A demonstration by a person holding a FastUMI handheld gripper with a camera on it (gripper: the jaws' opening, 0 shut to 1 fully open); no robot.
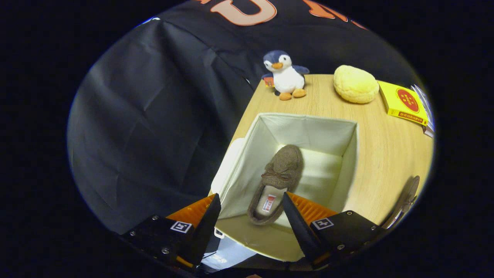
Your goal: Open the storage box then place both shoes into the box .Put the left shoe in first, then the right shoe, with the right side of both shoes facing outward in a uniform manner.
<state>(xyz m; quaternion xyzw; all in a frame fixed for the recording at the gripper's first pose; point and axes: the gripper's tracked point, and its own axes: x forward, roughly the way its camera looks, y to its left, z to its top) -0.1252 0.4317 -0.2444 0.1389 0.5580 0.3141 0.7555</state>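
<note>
An open cream fabric storage box stands on a wooden table, with its lid hanging down its left side. One brown slipper lies inside on the box floor, toe pointing away from me, heel just ahead of my fingers. My gripper hovers above the near rim of the box, open, nothing between its fingers. The slipper's heel shows in the gap between the fingertips but lies well below them.
A plush penguin stands at the table's far edge behind the box. A yellow round bun-like toy and a yellow box lie at the far right. A round metal object sits near the table's right edge.
</note>
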